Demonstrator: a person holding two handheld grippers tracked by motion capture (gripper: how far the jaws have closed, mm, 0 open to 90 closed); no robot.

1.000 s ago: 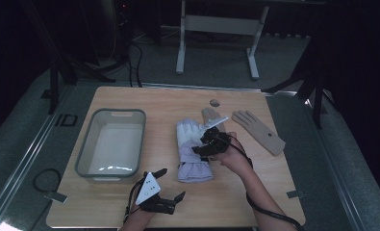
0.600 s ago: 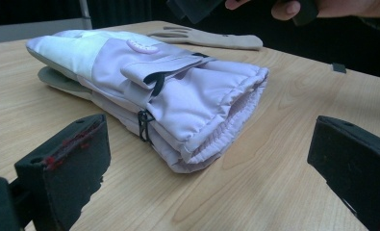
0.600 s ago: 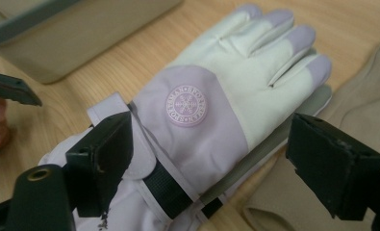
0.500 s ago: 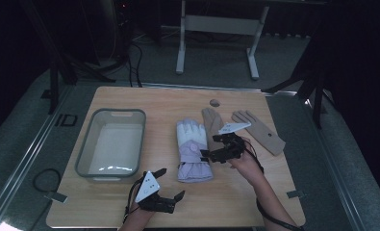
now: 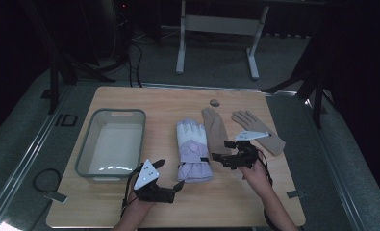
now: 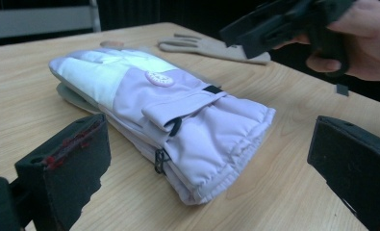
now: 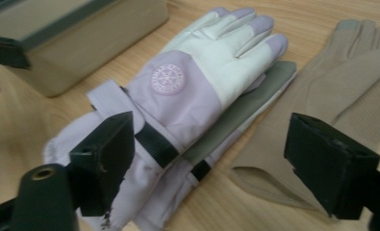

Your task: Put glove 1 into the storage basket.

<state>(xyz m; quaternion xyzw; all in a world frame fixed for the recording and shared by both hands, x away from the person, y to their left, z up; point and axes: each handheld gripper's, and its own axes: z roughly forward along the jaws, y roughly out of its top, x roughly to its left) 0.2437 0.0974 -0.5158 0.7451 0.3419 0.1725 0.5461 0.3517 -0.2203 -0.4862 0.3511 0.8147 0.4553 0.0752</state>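
A pair of lilac-and-white ski gloves [image 5: 193, 151] lies stacked one on the other near the middle of the wooden table [image 5: 178, 103], fingers pointing away from the person and cuffs toward the near edge; in the right gripper view the upper glove shows a round embroidered badge on its back and a dark strap at the wrist, and the grey palm of the lower glove peeks out beside it. The right gripper [image 5: 220, 157] hovers just to the right of the gloves' cuffs, pointing toward them; its jaws have just been opening and now stand spread wide with nothing pressed between them, the left jaw over the lilac cuff and the right jaw over a tan knit glove [image 5: 215, 130] that lies just beside the ski gloves. The left gripper [image 5: 170, 179] sits at the near edge of the table, close to the cuff end of the ski gloves and aimed at them; its jaws are likewise spread apart and empty, the padded cuff lying on the table between and beyond them in the left gripper view, not touched. A second tan knit glove [image 5: 258, 131] lies farther right, apart from the first; a grey plastic bin [image 5: 111, 142] stands to the left of the ski gloves, well apart from them; a small round brownish object [image 5: 215, 102] rests near the far edge of the table.
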